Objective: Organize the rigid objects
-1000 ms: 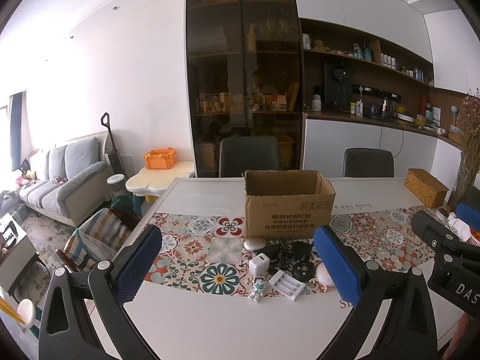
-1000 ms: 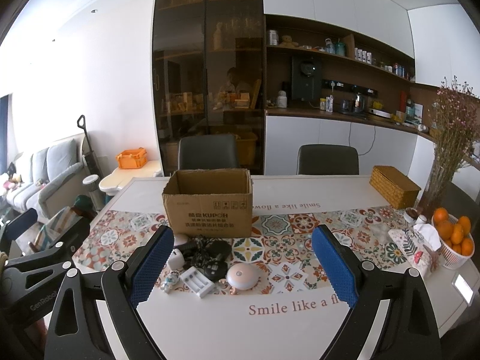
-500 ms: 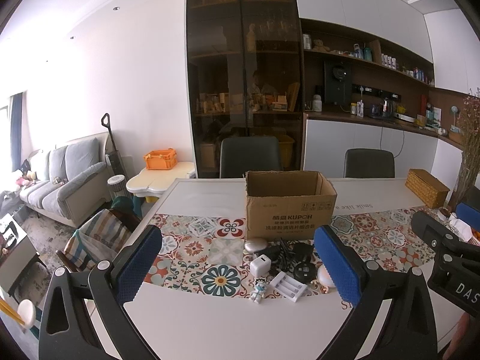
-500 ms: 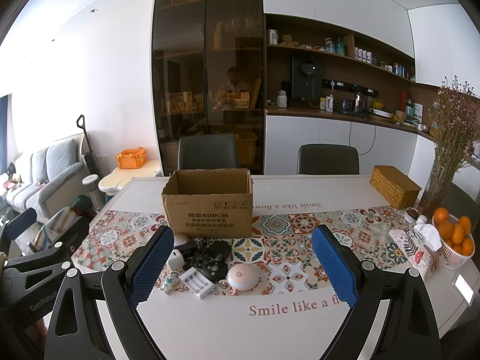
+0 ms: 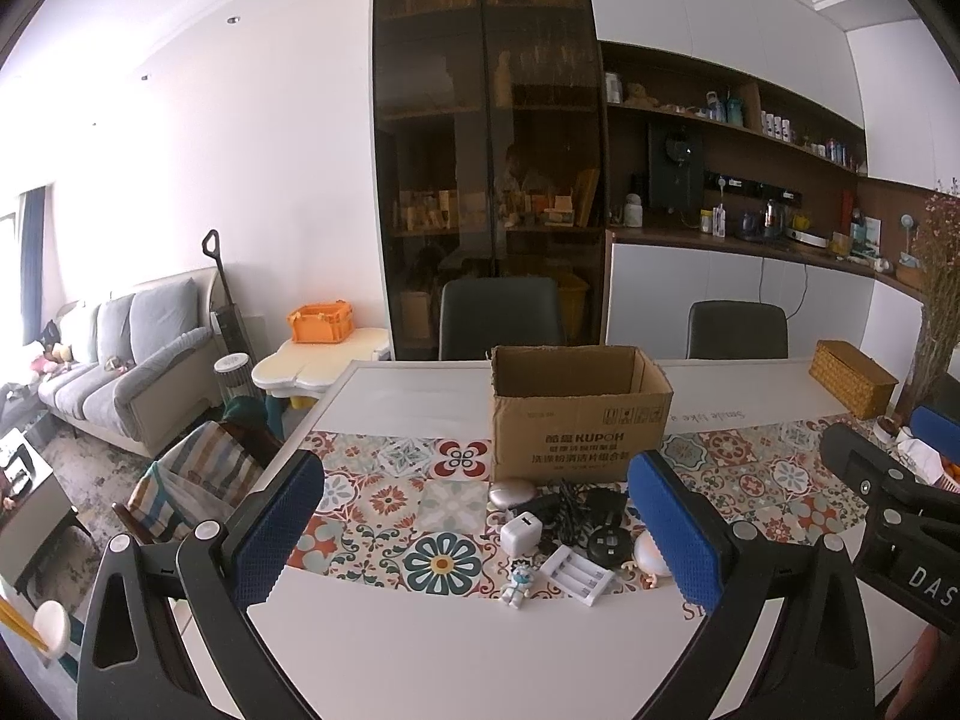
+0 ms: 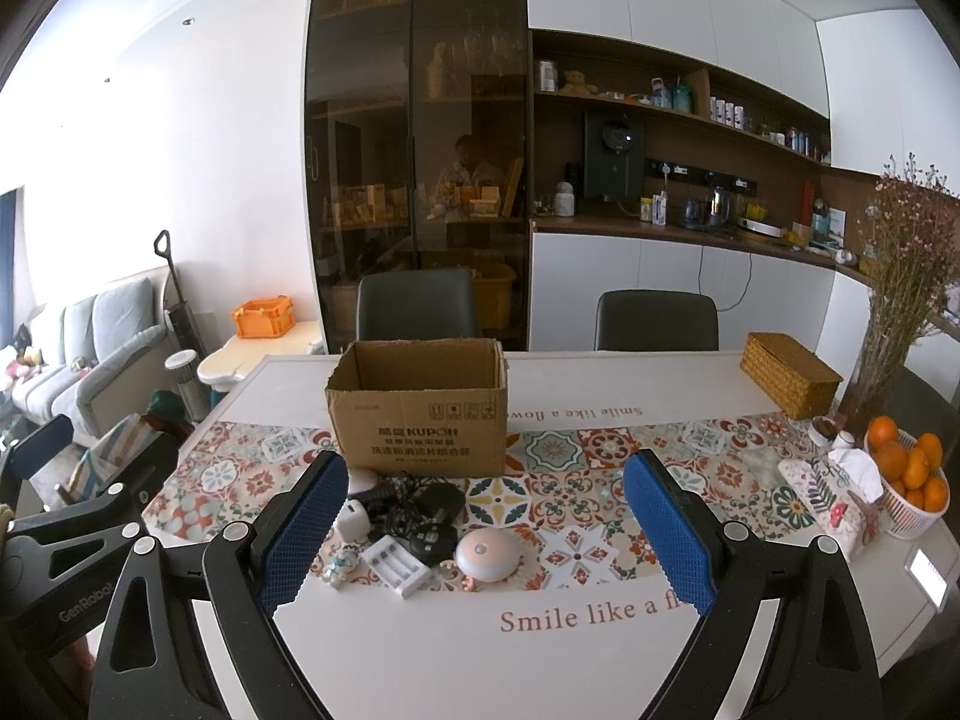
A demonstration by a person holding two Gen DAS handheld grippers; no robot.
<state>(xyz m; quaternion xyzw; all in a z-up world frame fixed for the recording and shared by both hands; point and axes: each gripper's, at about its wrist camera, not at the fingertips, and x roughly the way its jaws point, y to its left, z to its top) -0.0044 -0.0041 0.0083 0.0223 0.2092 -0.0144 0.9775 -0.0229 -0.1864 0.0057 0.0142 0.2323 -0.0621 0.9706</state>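
Observation:
An open cardboard box point(image 5: 579, 417) point(image 6: 420, 411) stands on the patterned table runner. In front of it lies a cluster: a white charger cube point(image 5: 521, 534) point(image 6: 352, 522), a white battery holder point(image 5: 577, 575) point(image 6: 397, 565), a small robot figurine point(image 5: 517, 587) point(image 6: 337, 567), black cables and adapters point(image 5: 579, 516) point(image 6: 420, 510), a grey oval case point(image 5: 511, 493) and a round pink lamp point(image 6: 486, 553). My left gripper point(image 5: 480, 534) is open and empty, held above the table before the cluster. My right gripper point(image 6: 480, 531) is open and empty, just right of the cluster.
A wicker box point(image 6: 789, 373) sits at the back right. A basket of oranges point(image 6: 912, 483), a tissue pack point(image 6: 834, 495) and a vase of dried flowers point(image 6: 894, 324) stand at the right edge. Two dark chairs point(image 6: 417, 303) are behind the table.

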